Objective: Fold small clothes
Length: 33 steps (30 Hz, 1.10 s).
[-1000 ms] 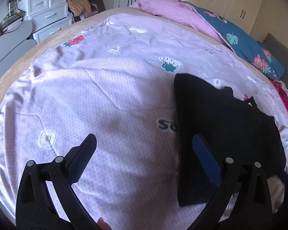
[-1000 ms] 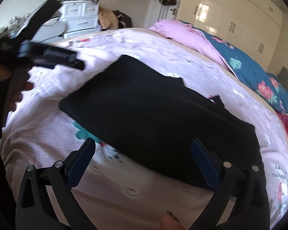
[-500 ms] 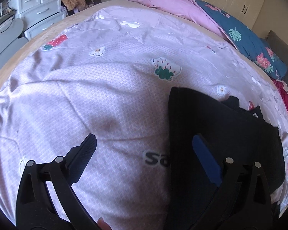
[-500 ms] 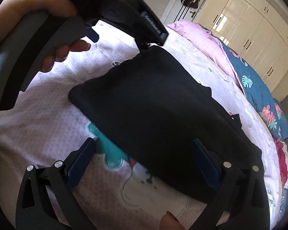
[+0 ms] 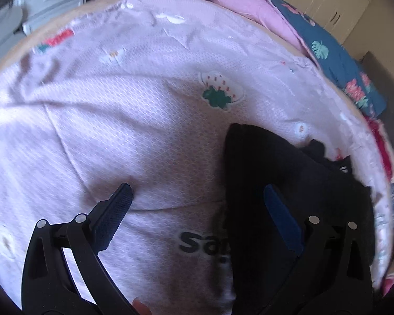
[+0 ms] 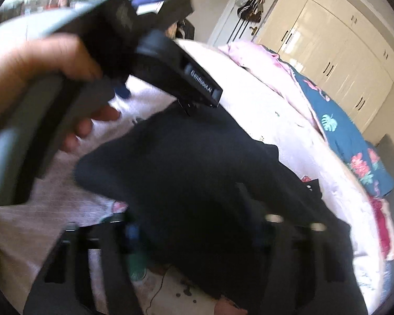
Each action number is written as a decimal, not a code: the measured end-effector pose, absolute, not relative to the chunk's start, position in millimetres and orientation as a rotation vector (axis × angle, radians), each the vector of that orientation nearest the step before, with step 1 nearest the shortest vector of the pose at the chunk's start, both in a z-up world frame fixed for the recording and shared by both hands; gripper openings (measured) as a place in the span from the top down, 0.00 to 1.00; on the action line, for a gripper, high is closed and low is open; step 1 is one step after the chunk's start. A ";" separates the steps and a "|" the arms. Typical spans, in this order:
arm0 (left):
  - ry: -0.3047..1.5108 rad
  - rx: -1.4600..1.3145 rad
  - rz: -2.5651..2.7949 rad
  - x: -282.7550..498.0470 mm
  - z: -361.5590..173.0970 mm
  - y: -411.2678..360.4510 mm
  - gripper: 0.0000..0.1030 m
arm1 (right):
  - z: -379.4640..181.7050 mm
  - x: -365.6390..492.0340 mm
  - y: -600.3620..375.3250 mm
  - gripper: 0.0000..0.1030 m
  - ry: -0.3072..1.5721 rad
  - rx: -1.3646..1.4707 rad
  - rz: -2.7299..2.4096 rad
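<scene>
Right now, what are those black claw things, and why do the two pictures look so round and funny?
They are grabbers, one in each of a person's hands. A round-eyed camera rides on each. One picture looks out from the left gripper, open above the pink bedsheet. The other looks from the right gripper, whose jaws are closing around the edge of a black garment; it's too blurry to tell if it's pinched yet. A hand holding the left gripper shows there too.
</scene>
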State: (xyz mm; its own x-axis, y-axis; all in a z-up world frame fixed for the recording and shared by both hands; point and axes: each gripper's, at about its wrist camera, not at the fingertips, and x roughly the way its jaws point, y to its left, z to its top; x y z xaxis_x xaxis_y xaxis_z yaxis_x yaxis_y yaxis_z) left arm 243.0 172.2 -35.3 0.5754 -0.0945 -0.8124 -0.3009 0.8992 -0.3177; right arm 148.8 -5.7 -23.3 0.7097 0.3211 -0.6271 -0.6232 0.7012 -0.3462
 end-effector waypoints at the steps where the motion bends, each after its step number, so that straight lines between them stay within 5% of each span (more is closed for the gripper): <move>1: 0.960 -0.470 0.113 243.7 -36.4 170.1 0.09 | -20.0 148.2 -10.8 0.78 0.566 -0.553 0.576; 3: 0.961 -0.473 0.094 244.5 -36.9 164.4 0.09 | -13.3 147.3 -20.7 0.87 0.556 -0.515 0.599; 9: 0.923 -0.538 -0.005 242.2 -30.7 146.0 0.12 | -0.5 151.0 -42.2 0.91 0.510 -0.476 0.581; 13: 0.890 -0.563 -0.085 241.0 -24.1 129.2 0.64 | 4.5 149.1 -52.1 0.92 0.496 -0.442 0.570; 17: 0.846 -0.556 -0.125 236.4 -12.4 113.9 0.91 | 7.4 134.2 -64.0 0.93 0.474 -0.408 0.551; 33: 0.765 -0.369 -0.191 234.1 71.3 -0.3 0.93 | 30.8 123.9 -167.5 0.94 0.415 -0.095 0.390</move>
State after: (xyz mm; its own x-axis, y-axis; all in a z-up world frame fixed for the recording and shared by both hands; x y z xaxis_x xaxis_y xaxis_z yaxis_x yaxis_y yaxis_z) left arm 234.1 -0.3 71.3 0.7084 -0.3002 -0.6388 0.0351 0.9189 -0.3929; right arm 123.9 -167.5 30.8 0.8423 0.3490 -0.4107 -0.3875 0.9218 -0.0114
